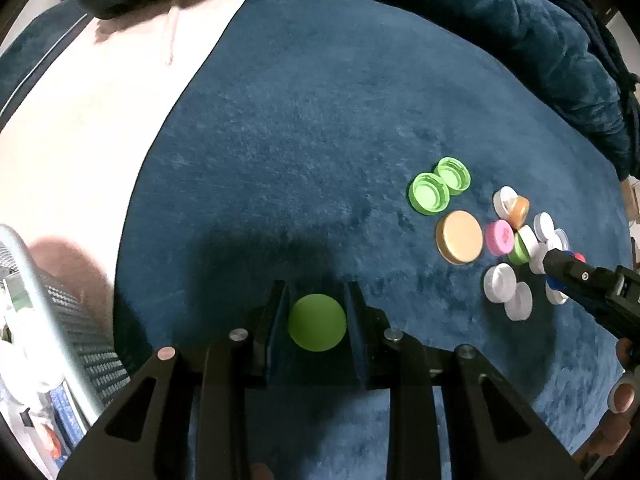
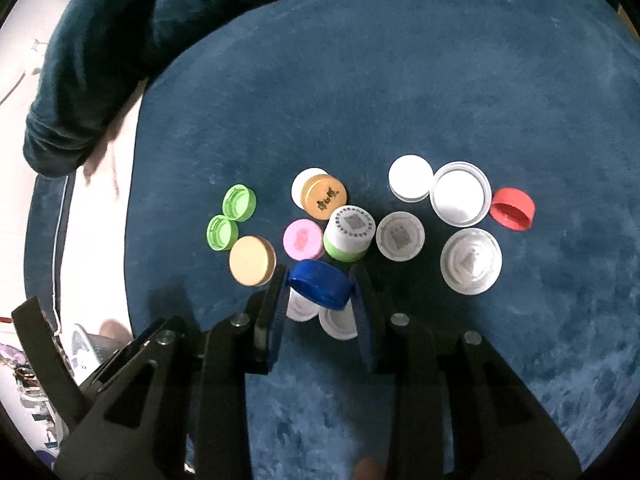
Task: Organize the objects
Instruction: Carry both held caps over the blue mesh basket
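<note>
My left gripper point(image 1: 316, 296) is shut on a light green cap point(image 1: 317, 322), held over the blue mat point(image 1: 300, 140) away from the pile. My right gripper point(image 2: 320, 280) is shut on a blue cap point(image 2: 320, 283) above the pile of caps. Below it lie two green caps point(image 2: 239, 203) point(image 2: 222, 232), a tan lid point(image 2: 252, 261), a pink cap point(image 2: 304, 239), a brown cap point(image 2: 324, 196), a green-and-white cap point(image 2: 347, 234), a red cap point(image 2: 513, 209) and several white caps point(image 2: 460, 198). In the left wrist view the right gripper point(image 1: 552, 258) is over the same pile, by the tan lid point(image 1: 459, 237).
The round blue mat lies on a pale floor point(image 1: 80, 140). A dark blue blanket point(image 1: 520, 40) bunches along the mat's far edge. A white fan-like grille and clutter point(image 1: 60, 320) stand to the left of the mat.
</note>
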A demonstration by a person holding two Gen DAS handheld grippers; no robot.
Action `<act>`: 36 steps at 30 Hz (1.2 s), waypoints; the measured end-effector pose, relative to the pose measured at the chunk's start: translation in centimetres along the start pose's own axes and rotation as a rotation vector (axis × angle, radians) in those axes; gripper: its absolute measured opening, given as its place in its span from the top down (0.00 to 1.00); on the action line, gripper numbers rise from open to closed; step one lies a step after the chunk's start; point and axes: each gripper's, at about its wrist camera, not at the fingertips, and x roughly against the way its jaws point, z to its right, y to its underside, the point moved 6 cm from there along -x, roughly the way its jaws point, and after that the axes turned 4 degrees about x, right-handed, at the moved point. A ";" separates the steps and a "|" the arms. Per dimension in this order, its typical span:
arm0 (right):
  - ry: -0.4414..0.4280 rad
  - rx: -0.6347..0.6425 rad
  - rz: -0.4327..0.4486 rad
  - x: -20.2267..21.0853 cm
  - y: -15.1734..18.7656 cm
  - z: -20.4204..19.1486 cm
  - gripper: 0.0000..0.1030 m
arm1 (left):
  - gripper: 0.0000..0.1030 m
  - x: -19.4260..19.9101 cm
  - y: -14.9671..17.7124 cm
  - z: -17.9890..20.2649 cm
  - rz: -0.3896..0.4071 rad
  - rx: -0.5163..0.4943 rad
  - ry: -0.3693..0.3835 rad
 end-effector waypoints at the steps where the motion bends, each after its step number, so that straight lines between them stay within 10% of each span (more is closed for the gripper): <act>1: -0.004 0.003 -0.002 0.1 0.1 -0.1 0.69 | 0.71 0.2 0.1 0.0 0.002 -0.002 -0.001; 21: -0.135 0.104 0.018 4.2 3.9 -6.4 0.70 | 0.71 9.0 0.1 1.2 0.155 0.041 0.074; 36: -0.240 0.344 -0.038 3.2 11.4 -19.5 0.69 | 0.71 17.0 4.7 -13.5 0.296 0.276 -0.003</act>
